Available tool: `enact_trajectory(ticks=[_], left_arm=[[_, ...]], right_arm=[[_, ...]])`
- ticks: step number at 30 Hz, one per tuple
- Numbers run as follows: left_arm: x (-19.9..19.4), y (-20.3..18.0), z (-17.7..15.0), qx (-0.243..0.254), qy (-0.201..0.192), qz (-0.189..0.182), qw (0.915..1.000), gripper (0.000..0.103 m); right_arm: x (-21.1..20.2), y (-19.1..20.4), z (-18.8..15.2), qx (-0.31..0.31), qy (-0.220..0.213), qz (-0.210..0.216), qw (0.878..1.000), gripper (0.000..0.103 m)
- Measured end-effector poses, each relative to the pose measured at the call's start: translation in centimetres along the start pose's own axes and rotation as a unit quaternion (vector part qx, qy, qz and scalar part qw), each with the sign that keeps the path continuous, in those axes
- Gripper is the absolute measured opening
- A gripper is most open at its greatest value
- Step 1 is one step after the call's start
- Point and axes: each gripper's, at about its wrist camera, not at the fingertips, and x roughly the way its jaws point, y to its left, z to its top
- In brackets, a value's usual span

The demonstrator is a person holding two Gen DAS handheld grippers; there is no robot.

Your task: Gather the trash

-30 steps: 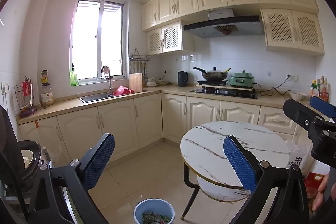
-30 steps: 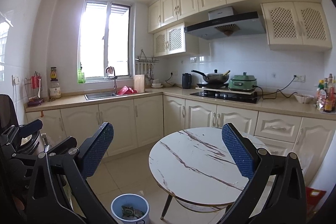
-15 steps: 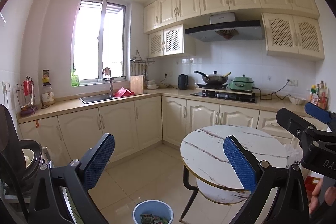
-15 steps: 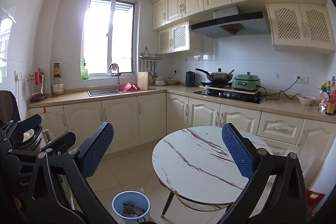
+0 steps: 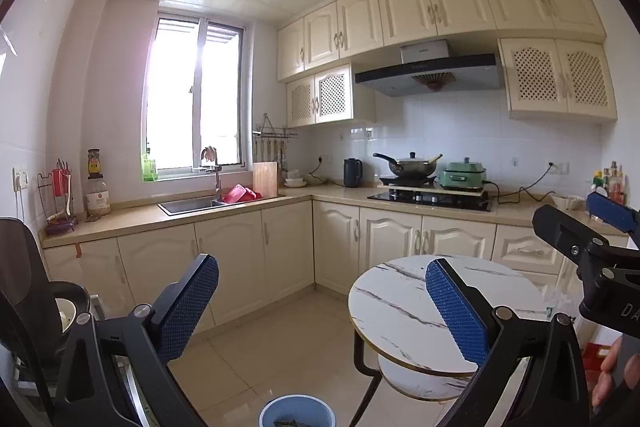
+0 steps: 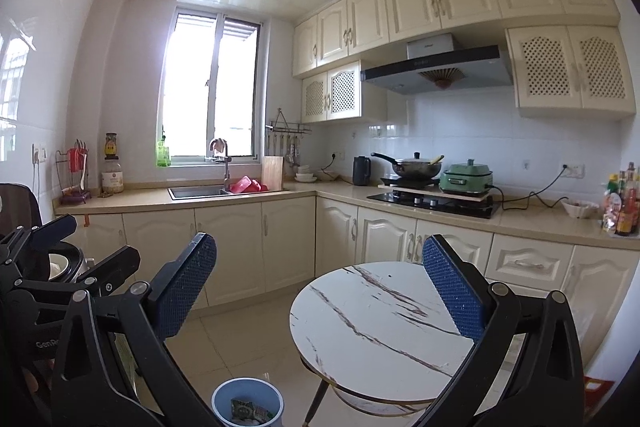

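Note:
A light blue trash bin (image 6: 247,402) stands on the floor by the round table and holds several crumpled wrappers (image 6: 249,410). It also shows at the bottom edge of the left wrist view (image 5: 297,411). My left gripper (image 5: 322,303) is open and empty, held high above the floor. My right gripper (image 6: 320,281) is open and empty, also held high. The right gripper shows at the right edge of the left wrist view (image 5: 580,227). The left gripper shows at the left of the right wrist view (image 6: 72,259).
A round white marble-pattern table (image 6: 384,331) with a lower shelf stands to the right of the bin. Cream cabinets and a beige counter (image 6: 224,199) with a sink (image 6: 198,191), a hob (image 6: 434,203) and a pan run along the far walls. A black chair (image 5: 24,291) is at the left.
Both views have tilted upward a little. The bin has slid toward the bottom edge, and more of the ceiling shows. Both grippers have stayed open.

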Motion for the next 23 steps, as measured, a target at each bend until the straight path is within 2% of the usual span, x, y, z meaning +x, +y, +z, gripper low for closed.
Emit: enact_trajectory(ticks=[23], left_arm=[[0.9, 1.0, 1.7, 0.002, 0.008, -0.005, 1.0000, 0.102]], right_arm=[[1.0, -0.3, -0.8, 0.007, 0.022, -0.009, 1.000, 0.103]])
